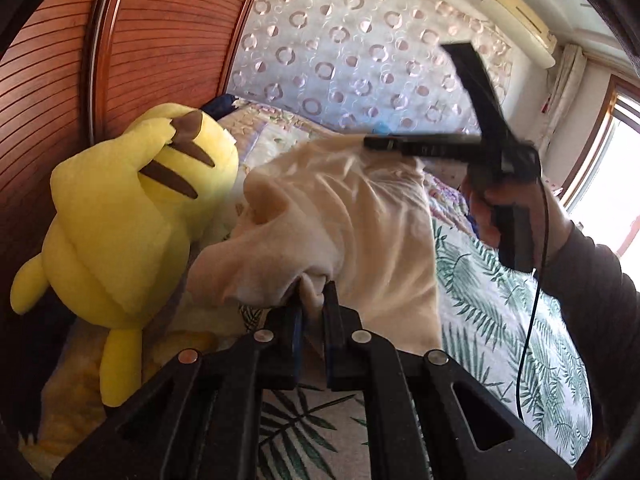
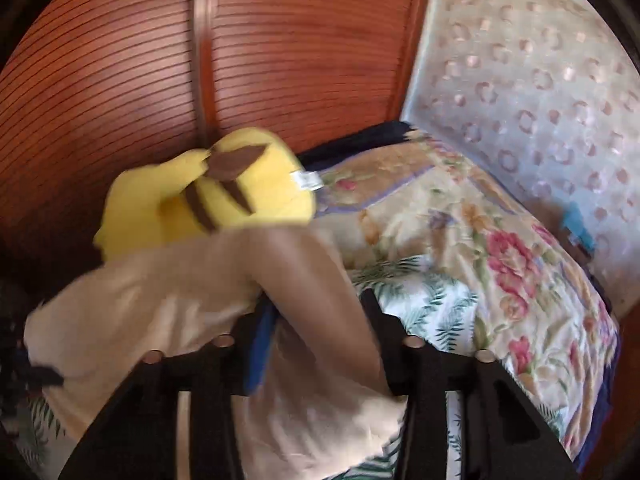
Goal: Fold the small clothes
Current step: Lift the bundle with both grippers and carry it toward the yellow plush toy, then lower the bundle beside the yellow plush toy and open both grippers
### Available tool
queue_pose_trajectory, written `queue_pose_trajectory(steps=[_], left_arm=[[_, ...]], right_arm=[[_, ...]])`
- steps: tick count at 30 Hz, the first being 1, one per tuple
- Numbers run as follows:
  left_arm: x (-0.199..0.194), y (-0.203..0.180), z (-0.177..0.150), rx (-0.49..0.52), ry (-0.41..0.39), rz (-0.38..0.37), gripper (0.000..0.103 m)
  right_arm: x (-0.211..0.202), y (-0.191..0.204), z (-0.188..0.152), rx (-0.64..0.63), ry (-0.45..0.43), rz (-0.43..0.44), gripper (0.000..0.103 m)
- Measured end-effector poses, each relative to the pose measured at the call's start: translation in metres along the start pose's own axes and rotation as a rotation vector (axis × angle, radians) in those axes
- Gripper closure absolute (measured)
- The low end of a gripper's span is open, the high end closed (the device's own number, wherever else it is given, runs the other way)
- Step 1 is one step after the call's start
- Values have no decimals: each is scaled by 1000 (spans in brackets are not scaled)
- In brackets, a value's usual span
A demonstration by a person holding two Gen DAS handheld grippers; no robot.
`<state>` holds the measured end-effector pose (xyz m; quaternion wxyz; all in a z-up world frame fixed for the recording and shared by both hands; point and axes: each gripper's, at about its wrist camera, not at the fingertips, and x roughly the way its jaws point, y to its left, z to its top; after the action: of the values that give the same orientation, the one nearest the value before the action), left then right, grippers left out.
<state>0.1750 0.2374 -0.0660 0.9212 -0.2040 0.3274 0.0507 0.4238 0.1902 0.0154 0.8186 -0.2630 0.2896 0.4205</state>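
Garment: a cream top [image 1: 340, 216], lifted above the bed [image 1: 500, 320], hanging between my two grippers.
Left gripper [image 1: 313, 300]: jaws nearly closed, pinching a bunched edge of the top at their tips.
Right gripper [image 2: 320, 320]: jaws spread wide, cloth draped between and over them; I cannot tell if they grip it.
Long axis: the top stretches from my left jaws up and away toward the right gripper, which is the higher end.
Nearby: a yellow plush [image 1: 132, 208] just left of the cloth.
Next, I judge: lay it flat on the bed.
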Motion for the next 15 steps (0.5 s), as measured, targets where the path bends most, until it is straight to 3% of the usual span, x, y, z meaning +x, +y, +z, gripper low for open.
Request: queue_pose_trajectory(steps=[1, 4, 8, 11, 15], left_arm=[[1, 1, -1, 0, 4, 6, 94], [-5, 2, -5, 0, 14, 10, 94], [-14, 4, -7, 12, 10, 20, 90], [-28, 6, -8, 21, -17, 43, 75], [-35, 4, -5, 46, -41, 39, 38]], right_arm=[[1, -6, 5, 32, -10, -18, 44], [-4, -16, 11, 104, -47, -48, 44], [-12, -7, -4, 97, -77, 10, 44], [-15, -3, -20, 98, -86, 35, 44], [-12, -13, -38, 159, -66, 39, 44]])
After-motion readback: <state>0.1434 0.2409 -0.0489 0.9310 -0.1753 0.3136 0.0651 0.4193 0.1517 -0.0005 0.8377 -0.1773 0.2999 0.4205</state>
